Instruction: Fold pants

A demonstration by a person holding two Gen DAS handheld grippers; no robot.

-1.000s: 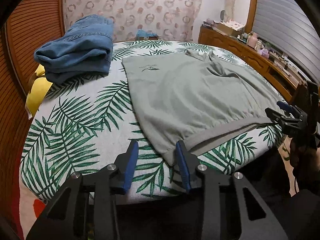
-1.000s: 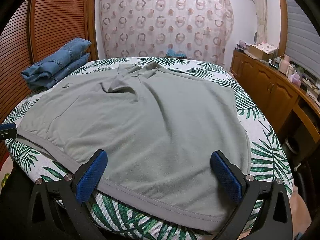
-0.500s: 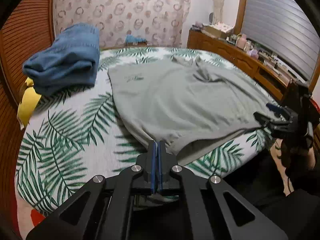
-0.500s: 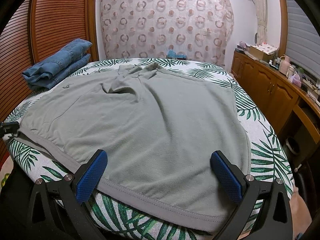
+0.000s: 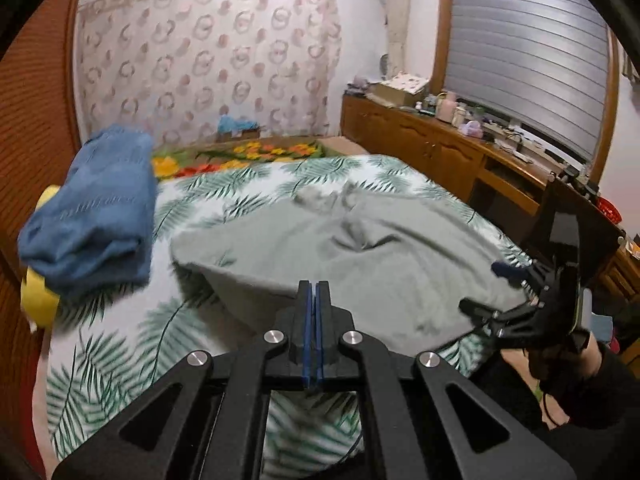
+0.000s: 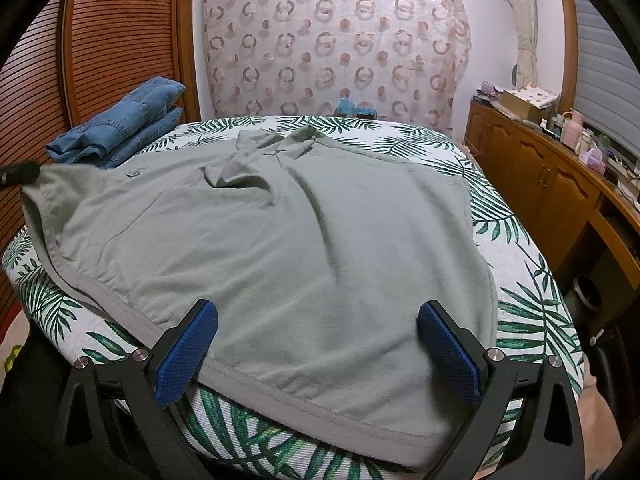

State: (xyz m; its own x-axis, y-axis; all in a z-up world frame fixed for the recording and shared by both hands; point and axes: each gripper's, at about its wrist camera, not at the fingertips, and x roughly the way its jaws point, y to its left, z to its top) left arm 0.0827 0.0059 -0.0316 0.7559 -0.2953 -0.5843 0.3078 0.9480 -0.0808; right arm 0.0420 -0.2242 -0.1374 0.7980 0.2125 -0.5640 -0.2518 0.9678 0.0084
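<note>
A grey-green garment (image 5: 360, 248) lies spread flat on the bed (image 5: 120, 340), collar end far, hem near. My left gripper (image 5: 312, 292) is shut on the hem's left corner and holds it raised off the sheet. In the right wrist view that lifted corner of the garment (image 6: 300, 240) hangs from the left gripper (image 6: 18, 172) at the far left edge. My right gripper (image 6: 318, 344) is open, its blue pads (image 6: 188, 352) wide apart over the hem near the bed's front edge. The right gripper (image 5: 484, 286) also shows at the right of the left wrist view, with a person's hand behind it.
Folded blue jeans (image 5: 92, 216) are stacked at the bed's far left (image 6: 120, 128), above a yellow item (image 5: 38, 296). A wooden cabinet (image 6: 540, 184) with clutter on top runs along the right. Slatted wooden doors (image 6: 120, 40) stand on the left.
The left jaws closed on the hem corner, then rose and lifted it off the sheet. The right gripper stayed open and barely moved.
</note>
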